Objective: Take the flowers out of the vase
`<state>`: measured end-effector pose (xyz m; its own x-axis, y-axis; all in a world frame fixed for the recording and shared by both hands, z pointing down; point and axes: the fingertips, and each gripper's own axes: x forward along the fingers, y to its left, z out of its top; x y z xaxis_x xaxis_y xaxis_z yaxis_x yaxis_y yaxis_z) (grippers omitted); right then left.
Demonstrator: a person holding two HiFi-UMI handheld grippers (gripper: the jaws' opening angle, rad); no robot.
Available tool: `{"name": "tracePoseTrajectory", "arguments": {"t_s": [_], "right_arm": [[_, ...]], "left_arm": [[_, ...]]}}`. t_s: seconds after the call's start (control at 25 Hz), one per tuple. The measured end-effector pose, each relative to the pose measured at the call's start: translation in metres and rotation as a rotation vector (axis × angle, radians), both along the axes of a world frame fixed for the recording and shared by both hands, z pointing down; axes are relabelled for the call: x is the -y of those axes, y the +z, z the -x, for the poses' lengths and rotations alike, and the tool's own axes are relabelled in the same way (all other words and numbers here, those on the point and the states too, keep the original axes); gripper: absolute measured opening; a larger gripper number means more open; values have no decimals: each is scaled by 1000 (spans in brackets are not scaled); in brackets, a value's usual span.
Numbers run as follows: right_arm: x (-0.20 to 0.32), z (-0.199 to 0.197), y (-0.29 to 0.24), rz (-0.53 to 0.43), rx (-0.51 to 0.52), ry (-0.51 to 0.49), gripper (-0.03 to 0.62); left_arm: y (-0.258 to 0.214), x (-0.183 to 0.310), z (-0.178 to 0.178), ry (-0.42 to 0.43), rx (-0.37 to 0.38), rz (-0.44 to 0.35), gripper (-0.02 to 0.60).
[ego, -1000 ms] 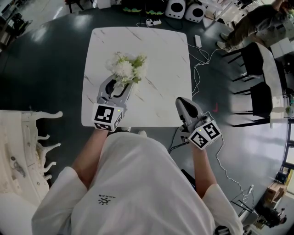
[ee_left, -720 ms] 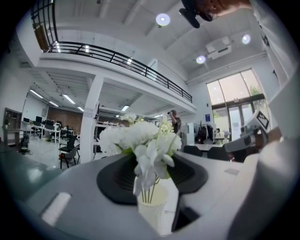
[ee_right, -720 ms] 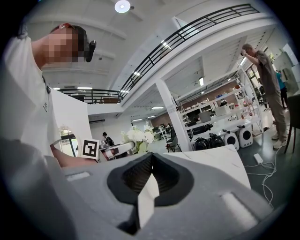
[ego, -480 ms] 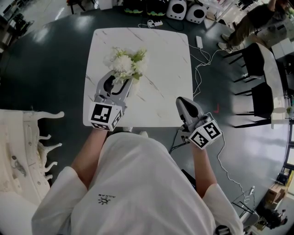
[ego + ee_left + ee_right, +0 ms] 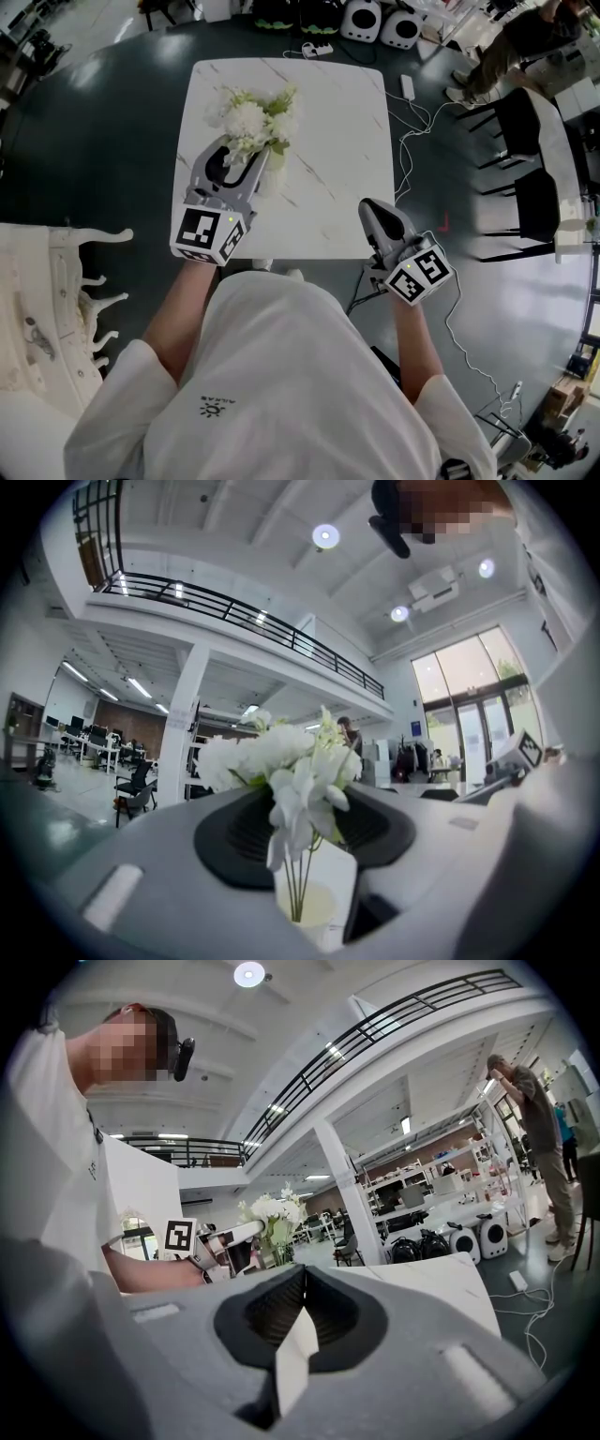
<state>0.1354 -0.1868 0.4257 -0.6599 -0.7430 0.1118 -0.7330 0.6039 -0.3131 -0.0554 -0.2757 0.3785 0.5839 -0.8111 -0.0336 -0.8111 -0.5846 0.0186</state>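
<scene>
Looking down from my head, I am holding my left claw over the white table. It is gripping the bunch of white flowers low on the stems, so the blooms are sticking out past its tip. My right claw is hanging well apart from them, at the table's near right edge. Looking along my left claw, I am seeing thin green stems caught between its two sides, and the flowers are standing up right in front of the camera. Looking along my right claw, its two sides are pressing together with nothing between them. Far off I am seeing the flowers in my other claw, and a person is standing at the right.
</scene>
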Motion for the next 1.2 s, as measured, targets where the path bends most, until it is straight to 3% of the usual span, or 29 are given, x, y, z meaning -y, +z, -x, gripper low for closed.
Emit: {"name": "tracePoseTrajectory", "arguments": {"t_s": [1.2], "right_arm": [[-10, -19, -4, -18, 16, 2, 0]], "left_arm": [[-74, 3, -4, -28, -119, -115, 176]]}}
